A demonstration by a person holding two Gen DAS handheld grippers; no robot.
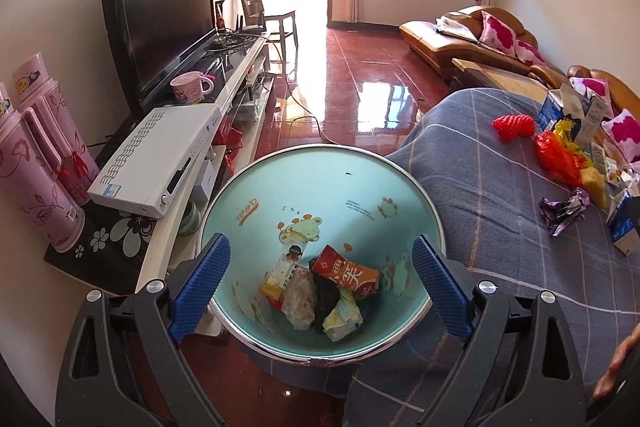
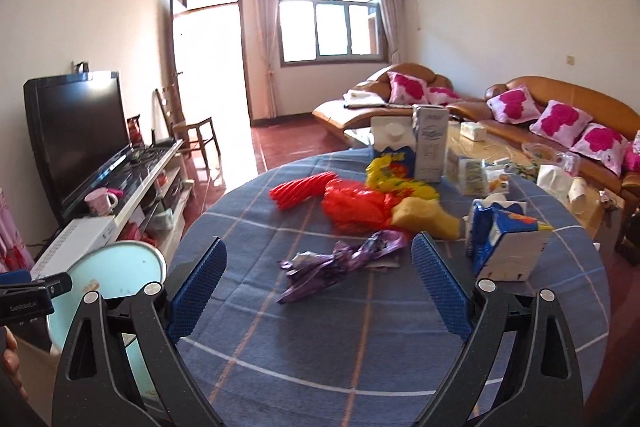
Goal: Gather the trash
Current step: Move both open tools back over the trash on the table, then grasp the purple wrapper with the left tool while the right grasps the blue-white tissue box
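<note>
Two views show this moment. In the left wrist view, the left gripper (image 1: 320,279) hangs over a pale blue trash bin (image 1: 320,187) that stands on the red tiled floor (image 1: 360,75) just beside the tabletop (image 1: 500,195). Its blue fingers (image 1: 202,279) are spread wide apart with nothing between them. Down in the bin lie several wrappers: a red snack packet (image 1: 348,271), a yellow-and-white wrapper (image 1: 286,265), a crumpled clear bag (image 1: 298,297) and a pale yellow wrapper (image 1: 342,315). To the left, a TV (image 1: 160,27) stands on a white stand with a pink mug (image 1: 190,89) and a white set-top box (image 1: 156,159) in front of it.

In the right wrist view, the right gripper (image 2: 320,287) is held above the blue checked tabletop (image 2: 360,347), its fingers (image 2: 438,291) also wide apart and empty. Between and just beyond the fingertips lies a crumpled purple wrapper (image 2: 340,259). Farther back sit a red plastic bag (image 2: 356,203), a red netted piece (image 2: 300,189), a yellow sponge-like lump (image 2: 424,217) and a yellow wrapper (image 2: 394,173). A blue-and-white carton (image 2: 508,245) lies tipped near the right finger; two more cartons (image 2: 430,147) stand upright at the far edge. The bin's rim (image 2: 116,263) shows at lower left, with the left gripper's tip (image 2: 36,293) over it. An orange sofa (image 2: 560,107) with pink cushions lines the far wall.
</note>
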